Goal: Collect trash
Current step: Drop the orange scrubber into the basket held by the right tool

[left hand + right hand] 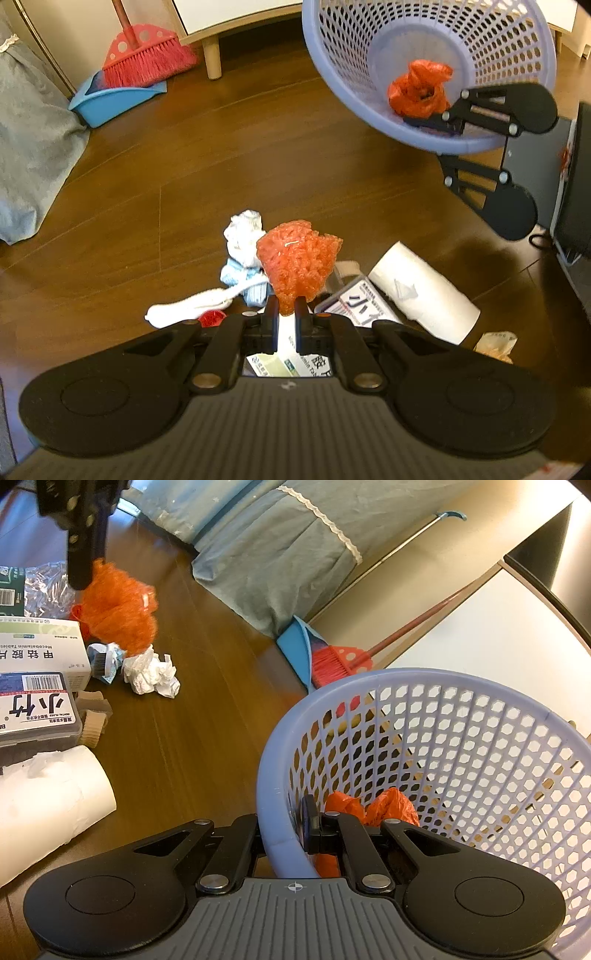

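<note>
My left gripper [286,314] is shut on an orange foam net [297,264], lifted just above the floor litter; the same orange net [118,607] shows at upper left in the right wrist view, under the left gripper [83,579]. My right gripper [284,834] is shut on the rim of a lilac plastic basket [461,686], held tilted. In the left wrist view that basket [421,22] hangs at upper right with the right gripper [439,123] on its rim. An orange plastic bag [419,88] lies inside the basket; in the right wrist view the bag [391,805] sits just beyond my fingers.
On the wooden floor lie crumpled white paper [243,232], a blue-white wrapper [242,278], a white paper roll [424,291], a floss box [37,705], a tablet box [40,646] and a red cap [211,318]. A red broom [147,59] and blue dustpan [110,101] stand by the wall.
</note>
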Demonstrator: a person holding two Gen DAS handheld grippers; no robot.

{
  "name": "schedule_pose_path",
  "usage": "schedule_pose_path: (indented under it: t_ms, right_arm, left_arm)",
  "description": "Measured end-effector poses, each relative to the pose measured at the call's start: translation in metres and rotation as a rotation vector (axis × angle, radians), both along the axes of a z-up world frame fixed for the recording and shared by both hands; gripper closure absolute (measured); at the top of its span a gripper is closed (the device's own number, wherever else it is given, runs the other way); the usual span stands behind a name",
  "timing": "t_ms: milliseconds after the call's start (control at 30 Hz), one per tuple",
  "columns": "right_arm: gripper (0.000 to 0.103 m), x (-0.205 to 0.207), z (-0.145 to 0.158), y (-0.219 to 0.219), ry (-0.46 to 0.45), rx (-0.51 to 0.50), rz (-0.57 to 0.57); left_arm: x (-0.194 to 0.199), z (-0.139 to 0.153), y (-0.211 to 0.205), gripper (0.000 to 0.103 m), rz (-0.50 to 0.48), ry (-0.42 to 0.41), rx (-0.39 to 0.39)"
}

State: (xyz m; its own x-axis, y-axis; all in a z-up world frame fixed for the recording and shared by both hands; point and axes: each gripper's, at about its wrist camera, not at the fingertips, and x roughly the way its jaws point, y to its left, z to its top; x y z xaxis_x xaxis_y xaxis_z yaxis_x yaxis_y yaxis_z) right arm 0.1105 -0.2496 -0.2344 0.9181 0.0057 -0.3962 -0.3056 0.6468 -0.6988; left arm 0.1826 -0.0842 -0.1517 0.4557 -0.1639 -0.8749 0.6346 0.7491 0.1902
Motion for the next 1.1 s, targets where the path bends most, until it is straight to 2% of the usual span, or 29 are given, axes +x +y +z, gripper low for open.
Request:
schedule_pose_path:
  t_ms: [233,400,500,567,633,700,867,1100]
  right_arm:
    - [0.101,0.0,0.0,0.0,0.0,0.0,0.0]
    - [0.101,0.0,0.0,0.0,0.0,0.001,-0.001]
    - [0.101,-0.001,0.001,0.0,-0.001,0.007,-0.003]
    - [0.101,-0.001,0.001,0.0,-0.002,0.01,-0.004]
    - [0.101,0.0,0.002,0.0,-0.001,0.014,-0.006]
    - [0.101,0.0,0.003,0.0,-0.002,0.019,-0.008]
    - [0.101,0.001,0.006,-0.002,-0.005,0.034,-0.013]
    - [0.101,0.003,0.008,-0.003,-0.008,0.04,-0.019]
  left_arm:
    - [0.005,0.039,-0.027,0.098,-0.059,-0.076,-0.045]
    - [0.009,0.077,-0.066,0.098,-0.146,-0.144,-0.112]
    - [0.015,0.091,-0.096,0.097,-0.198,-0.165,-0.152]
    - [0.021,0.093,-0.114,0.092,-0.22,-0.176,-0.187]
    - [0.028,0.091,-0.13,0.076,-0.227,-0.187,-0.215]
    - [0.033,0.089,-0.138,0.076,-0.217,-0.183,-0.226]
    - [0.033,0.085,-0.106,0.076,-0.161,-0.172,-0.194]
    - [0.01,0.056,-0.009,0.076,-0.002,-0.106,-0.089]
